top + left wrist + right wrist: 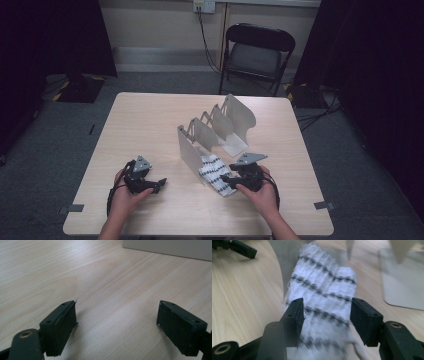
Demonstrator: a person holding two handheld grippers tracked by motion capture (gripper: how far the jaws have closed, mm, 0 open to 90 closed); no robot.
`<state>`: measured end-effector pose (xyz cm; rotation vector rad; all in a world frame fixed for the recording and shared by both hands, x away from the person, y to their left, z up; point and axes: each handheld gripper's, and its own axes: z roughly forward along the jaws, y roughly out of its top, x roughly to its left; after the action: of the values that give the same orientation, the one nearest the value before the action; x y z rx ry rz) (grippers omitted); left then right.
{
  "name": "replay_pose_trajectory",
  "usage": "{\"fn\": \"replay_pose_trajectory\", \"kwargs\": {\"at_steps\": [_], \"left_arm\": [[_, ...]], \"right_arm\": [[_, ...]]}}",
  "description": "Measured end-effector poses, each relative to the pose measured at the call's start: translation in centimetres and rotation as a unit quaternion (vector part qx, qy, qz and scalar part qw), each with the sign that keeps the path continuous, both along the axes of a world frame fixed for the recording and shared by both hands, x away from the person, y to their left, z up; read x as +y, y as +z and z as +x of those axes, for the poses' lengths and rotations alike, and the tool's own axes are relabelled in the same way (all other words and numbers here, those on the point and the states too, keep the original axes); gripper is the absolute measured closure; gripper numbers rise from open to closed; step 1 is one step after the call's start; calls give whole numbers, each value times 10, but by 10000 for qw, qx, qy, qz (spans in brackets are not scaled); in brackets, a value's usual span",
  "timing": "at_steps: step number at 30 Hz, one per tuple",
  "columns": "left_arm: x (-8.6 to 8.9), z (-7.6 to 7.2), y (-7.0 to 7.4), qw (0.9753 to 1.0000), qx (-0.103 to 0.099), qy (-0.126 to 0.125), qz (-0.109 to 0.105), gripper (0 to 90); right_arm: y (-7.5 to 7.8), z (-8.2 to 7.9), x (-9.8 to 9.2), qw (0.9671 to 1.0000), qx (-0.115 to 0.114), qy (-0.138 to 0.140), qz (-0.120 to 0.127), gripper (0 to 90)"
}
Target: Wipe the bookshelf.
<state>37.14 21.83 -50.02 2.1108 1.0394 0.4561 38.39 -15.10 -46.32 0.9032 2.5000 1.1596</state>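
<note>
I have the right tool (325, 312) wide around the cloth (322, 297); next I close it, while the left tool (116, 315) idles wide at 9 o'clock on the desk (145, 120)

cloth (322, 305) blurred, its near end cut off.

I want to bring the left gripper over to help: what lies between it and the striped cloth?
In the high view, bare table and the near end panel of the metal rack lie between the left gripper and the striped cloth.
</note>
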Motion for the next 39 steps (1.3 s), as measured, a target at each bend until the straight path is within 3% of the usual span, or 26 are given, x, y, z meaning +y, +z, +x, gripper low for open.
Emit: {"fn": "replay_pose_trajectory", "kwargs": {"at_steps": [4,6,14,23,31,39], "left_arm": [[0,0,0,10000,1,0,3,159],[0,0,0,10000,3,1,2,159],[0,0,0,10000,-1,-9,13,153],[0,0,0,10000,-1,-25,33,148],[0,0,0,10000,1,-25,35,148],[0,0,0,10000,1,-26,33,148]], "right_arm": [[-13,9,21,9997,183,116,-101,481],[-18,13,30,9995,240,173,-109,549],[-16,28,52,9990,294,309,-151,621],[-19,45,61,9984,446,344,-13,682],[-22,41,62,9990,383,240,-12,765],[-20,27,51,9988,405,229,-118,776]]}}
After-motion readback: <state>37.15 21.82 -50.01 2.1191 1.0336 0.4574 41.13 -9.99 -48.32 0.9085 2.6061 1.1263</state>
